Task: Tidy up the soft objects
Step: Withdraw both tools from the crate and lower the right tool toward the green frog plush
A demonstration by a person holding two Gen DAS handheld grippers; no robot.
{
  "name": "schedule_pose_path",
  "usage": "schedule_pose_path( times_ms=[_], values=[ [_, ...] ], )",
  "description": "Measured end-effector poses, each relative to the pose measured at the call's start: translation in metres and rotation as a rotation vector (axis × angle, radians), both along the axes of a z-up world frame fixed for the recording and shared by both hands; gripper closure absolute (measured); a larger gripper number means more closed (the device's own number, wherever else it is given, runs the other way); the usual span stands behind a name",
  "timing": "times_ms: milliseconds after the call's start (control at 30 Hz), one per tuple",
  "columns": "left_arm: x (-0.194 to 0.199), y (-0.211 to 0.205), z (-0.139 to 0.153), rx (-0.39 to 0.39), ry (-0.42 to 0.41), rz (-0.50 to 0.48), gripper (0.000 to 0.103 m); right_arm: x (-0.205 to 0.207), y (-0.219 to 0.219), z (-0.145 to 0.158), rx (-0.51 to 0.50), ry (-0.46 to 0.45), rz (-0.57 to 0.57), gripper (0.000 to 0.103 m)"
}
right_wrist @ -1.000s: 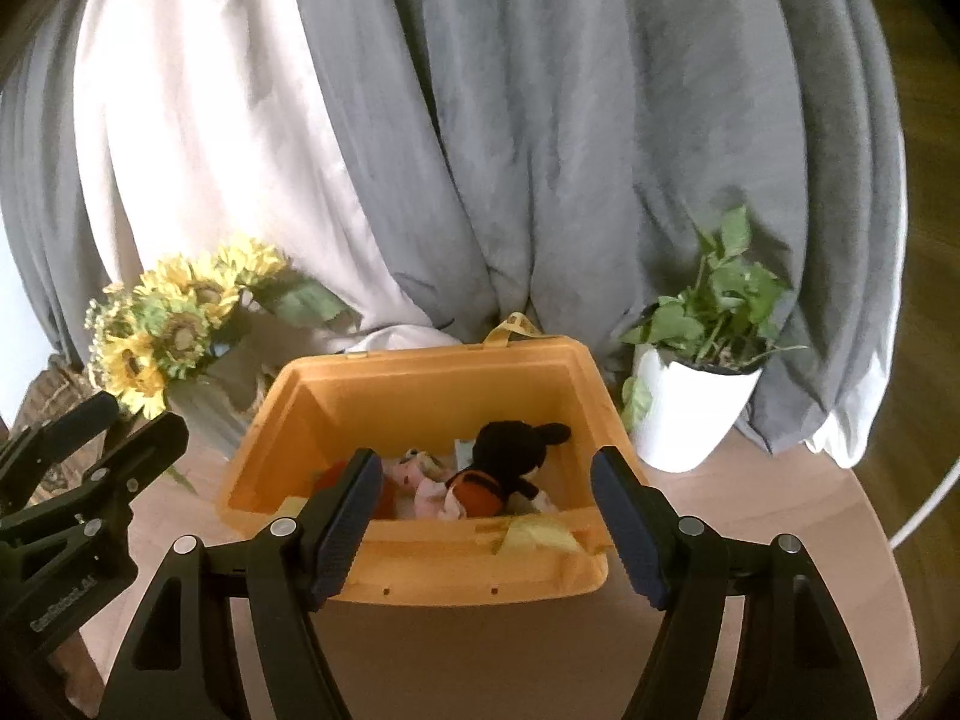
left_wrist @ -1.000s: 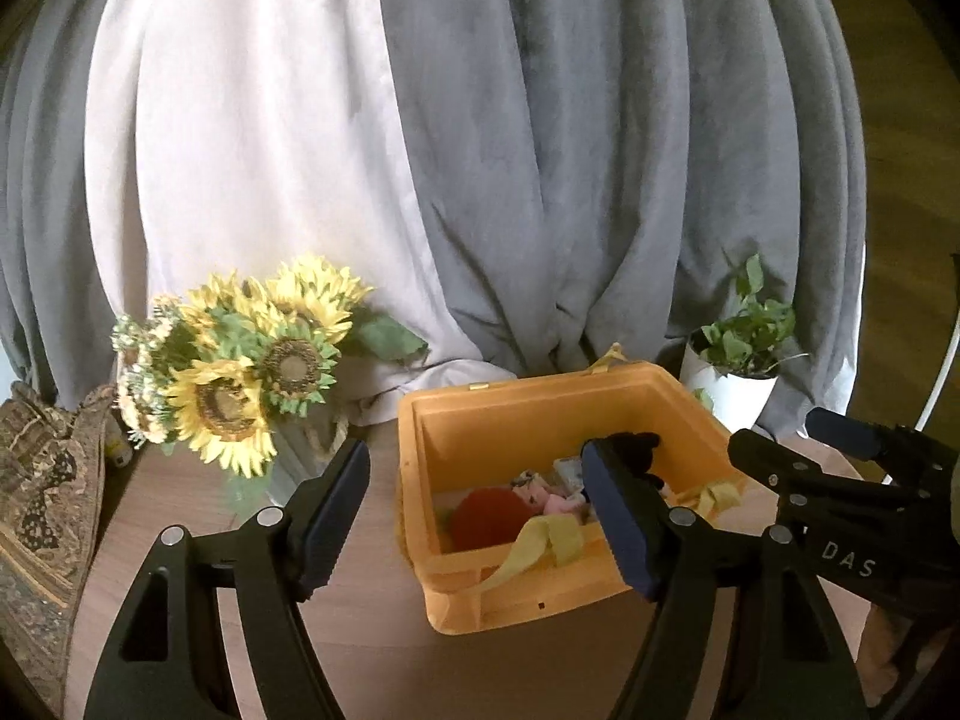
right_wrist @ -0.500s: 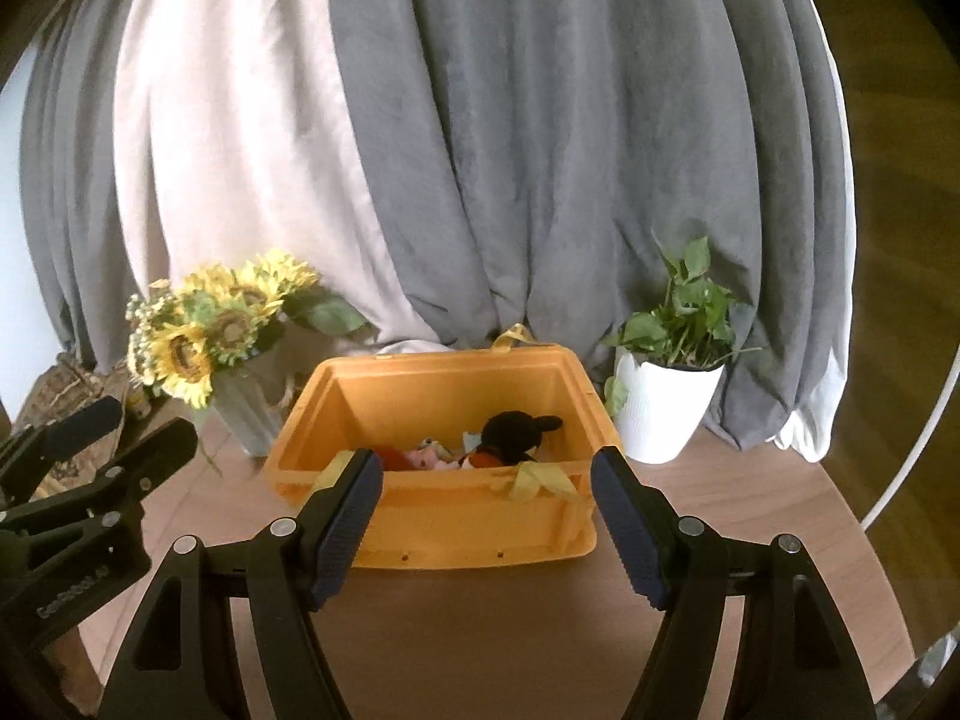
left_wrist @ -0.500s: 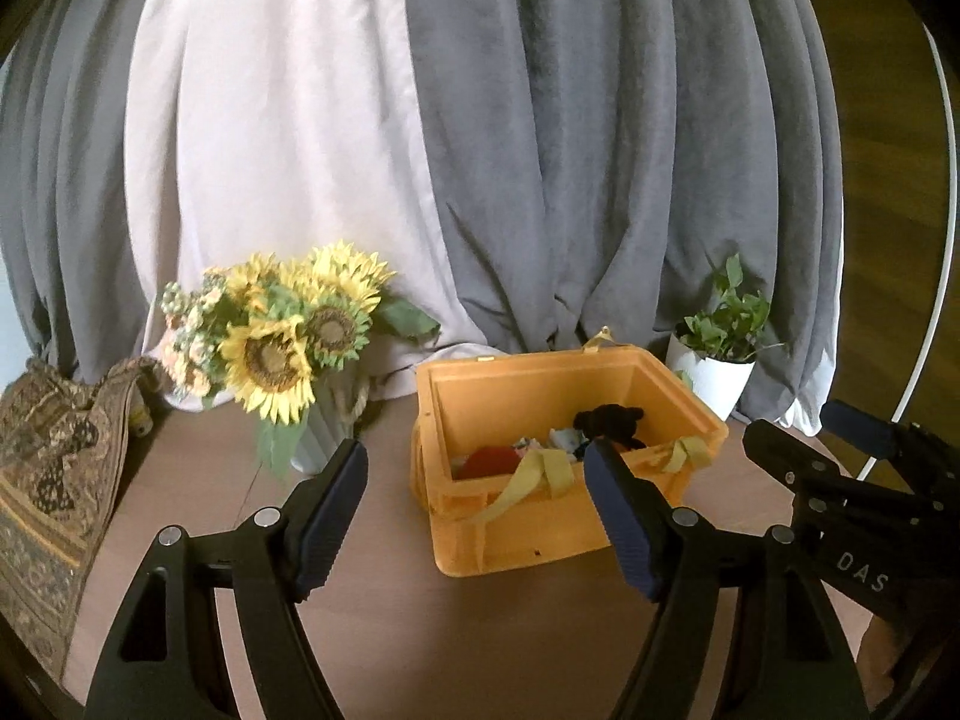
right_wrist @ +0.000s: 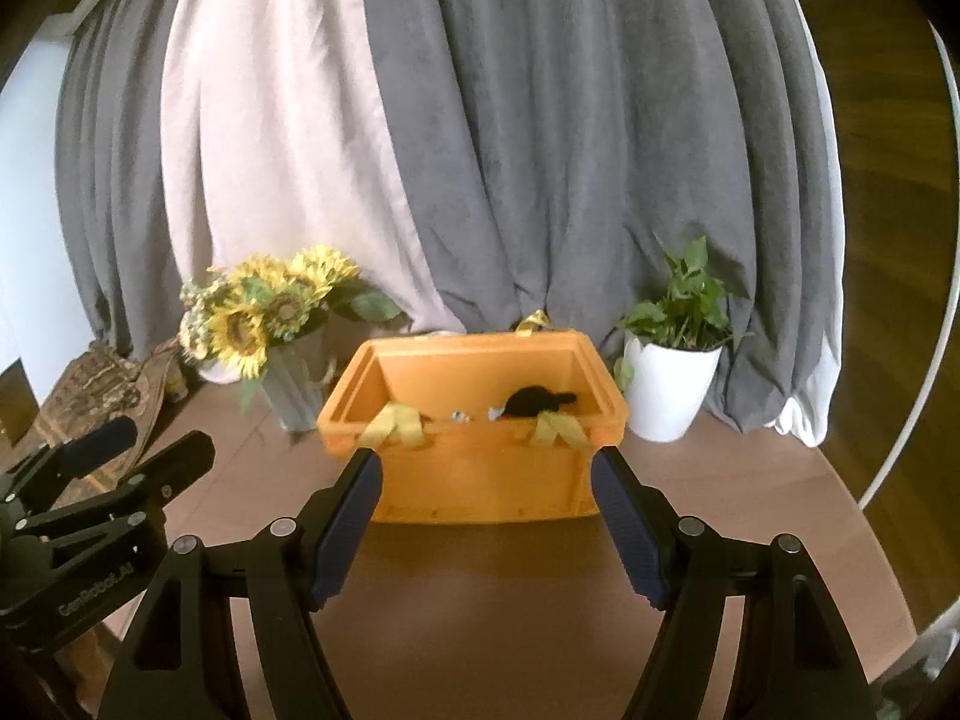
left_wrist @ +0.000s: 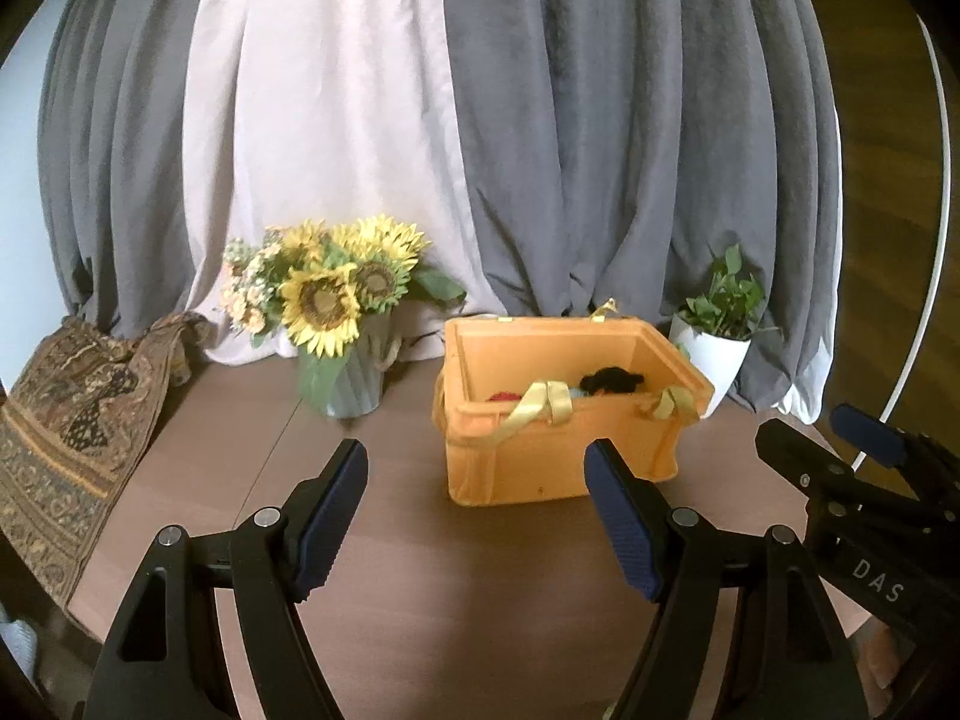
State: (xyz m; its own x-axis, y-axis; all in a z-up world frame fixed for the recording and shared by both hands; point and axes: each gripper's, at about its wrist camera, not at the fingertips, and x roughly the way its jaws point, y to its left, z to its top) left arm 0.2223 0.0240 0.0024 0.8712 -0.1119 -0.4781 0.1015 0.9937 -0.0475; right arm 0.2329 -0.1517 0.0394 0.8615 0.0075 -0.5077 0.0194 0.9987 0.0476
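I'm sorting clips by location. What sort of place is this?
Probably a home room, or a set dressed as one: a round wooden table in front of floor-length grey and white curtains, decorated with a vase of sunflowers and a potted plant, plus an orange bin of soft toys.

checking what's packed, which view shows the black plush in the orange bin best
The right wrist view: it faces the orange bin head on, and the black plush shows as a rounded shape above the near wall. The left wrist view sees the plush from an angle, as a lower dark sliver.
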Motion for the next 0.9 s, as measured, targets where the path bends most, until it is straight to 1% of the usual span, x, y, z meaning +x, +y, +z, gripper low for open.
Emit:
schedule_pose_path(
  times_ms=[167, 267, 500, 633, 900],
  values=[
    [-0.027, 0.001, -0.008, 0.01, 0.017, 0.008, 0.028, -0.025, 0.002, -0.009, 0.009, 0.018, 0.006, 0.03],
    [-0.039, 0.002, -0.013, 0.029, 0.022, 0.02, 0.028, -0.038, 0.001, -0.017, 0.014, 0.032, 0.016, 0.03],
    [-0.067, 0.002, -0.029, 0.035, 0.047, 0.026, 0.028, -0.064, 0.002, -0.033, 0.012, 0.066, 0.032, 0.03],
    [-0.077, 0.004, -0.038, 0.037, 0.07, 0.032, 0.028, -0.075, 0.002, -0.042, 0.019, 0.085, 0.041, 0.03],
    [-0.092, 0.003, -0.064, 0.054, 0.127, 0.039, 0.028, -0.088, 0.007, -0.069, 0.033, 0.161, 0.078, 0.03]
  ],
)
